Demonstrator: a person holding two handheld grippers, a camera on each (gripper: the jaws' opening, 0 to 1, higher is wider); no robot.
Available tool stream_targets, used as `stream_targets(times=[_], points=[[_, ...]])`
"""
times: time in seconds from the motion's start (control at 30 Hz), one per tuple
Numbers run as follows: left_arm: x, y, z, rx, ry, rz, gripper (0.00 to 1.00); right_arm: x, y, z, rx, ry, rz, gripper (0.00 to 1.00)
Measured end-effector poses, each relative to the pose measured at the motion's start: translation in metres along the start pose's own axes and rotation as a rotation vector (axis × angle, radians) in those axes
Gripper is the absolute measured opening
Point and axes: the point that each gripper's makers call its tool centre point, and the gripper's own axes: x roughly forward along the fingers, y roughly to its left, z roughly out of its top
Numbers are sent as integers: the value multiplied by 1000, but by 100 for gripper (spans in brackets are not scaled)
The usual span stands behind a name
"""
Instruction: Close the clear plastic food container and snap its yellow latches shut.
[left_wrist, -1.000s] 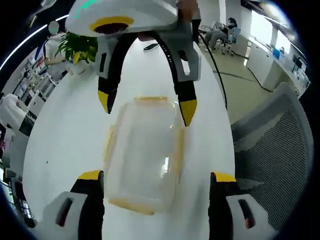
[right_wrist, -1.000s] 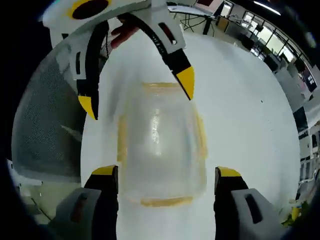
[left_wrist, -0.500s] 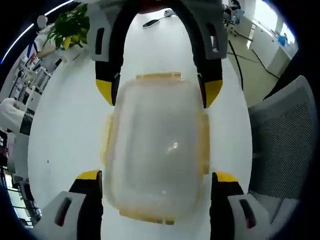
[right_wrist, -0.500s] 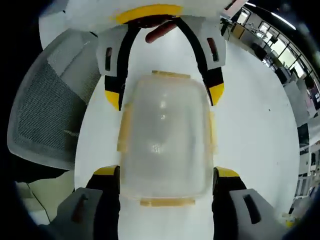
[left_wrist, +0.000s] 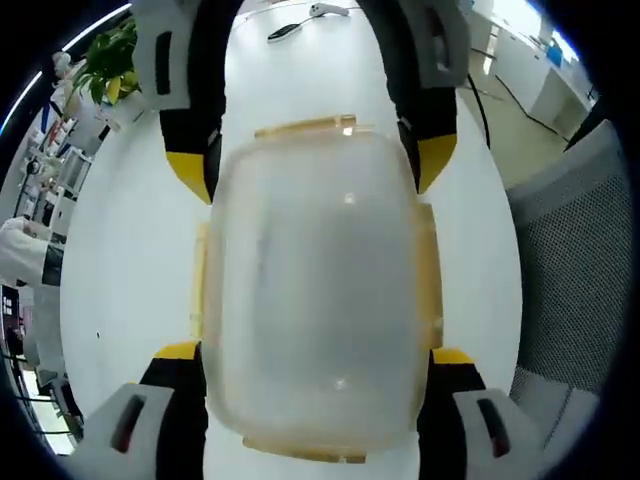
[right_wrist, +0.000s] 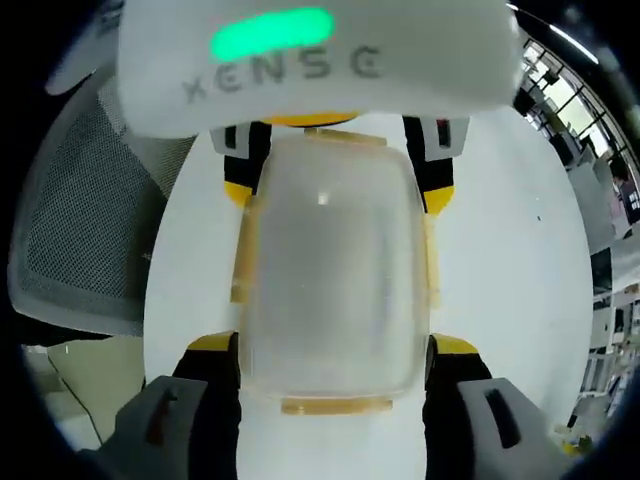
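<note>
Left gripper view, left to right: potted plant (left_wrist: 108, 62) at the far table edge; white table (left_wrist: 120, 260); left gripper (left_wrist: 312, 370), jaws spread wide, one yellow-tipped jaw either side of the clear plastic food container (left_wrist: 315, 300) at its near end, contact not discernible. Container rests on the table, lid on top; yellow latches (left_wrist: 428, 265) line its sides and ends (whether snapped down cannot be told). Right gripper (left_wrist: 310, 170) enters from the top, straddling the far end. Grey mesh chair (left_wrist: 580, 260) at right.

Right gripper view, left to right: mesh chair (right_wrist: 80, 240); right gripper (right_wrist: 334, 360), jaws likewise spread, flanking the container (right_wrist: 335, 270); latches (right_wrist: 334, 404); table (right_wrist: 510, 270). Left gripper (right_wrist: 340, 190) opposite, its white body above.
</note>
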Motion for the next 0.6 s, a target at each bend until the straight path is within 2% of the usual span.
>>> stream_targets(times=[0.2, 0.6], points=[[-6, -4, -20, -4, -9, -2, 86, 7, 3, 19, -2, 15, -2, 73], [-16, 4, -65, -6, 15, 0, 86, 21, -7, 63, 3, -22, -1, 73]])
